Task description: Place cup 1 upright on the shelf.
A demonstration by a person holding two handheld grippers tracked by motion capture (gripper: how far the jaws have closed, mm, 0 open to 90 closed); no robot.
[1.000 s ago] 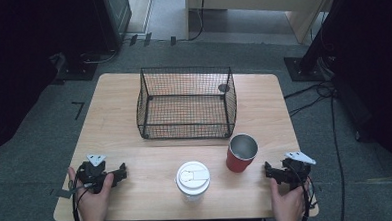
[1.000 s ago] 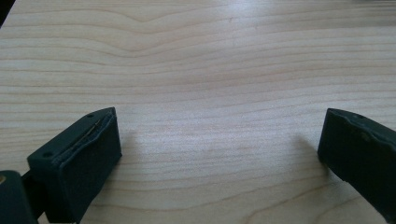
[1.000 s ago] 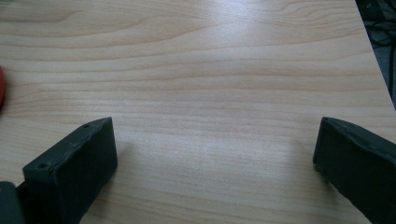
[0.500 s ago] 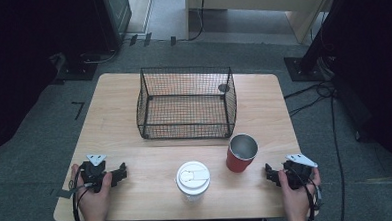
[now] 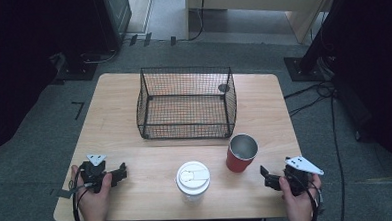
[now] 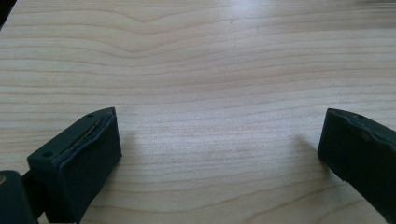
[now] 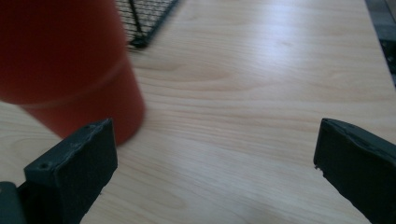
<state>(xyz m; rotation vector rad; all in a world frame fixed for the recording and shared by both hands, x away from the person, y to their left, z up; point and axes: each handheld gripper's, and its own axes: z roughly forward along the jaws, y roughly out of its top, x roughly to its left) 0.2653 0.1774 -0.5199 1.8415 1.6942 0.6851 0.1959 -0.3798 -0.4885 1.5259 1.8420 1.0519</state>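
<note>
A black wire basket (image 5: 186, 102) stands on the wooden table (image 5: 114, 114) toward the back. A red cup (image 5: 241, 153) with a silver inside stands upright in front of the basket's right corner. A white lidded paper cup (image 5: 192, 180) stands near the front edge, middle. My left gripper (image 5: 120, 174) rests low at the front left, open, with bare wood between its jaws (image 6: 219, 154). My right gripper (image 5: 265, 175) sits at the front right, open, and the red cup (image 7: 70, 65) looms just beyond its left jaw. Nothing is held.
The basket's corner (image 7: 144, 18) shows behind the red cup. A dark round spot (image 5: 223, 88) lies on the table seen through the basket's back right. Cables (image 5: 323, 92) and dark stands surround the table on the grey floor.
The right hand has shifted its gripper slightly back toward the front edge. The left gripper and the cups stay where they were.
</note>
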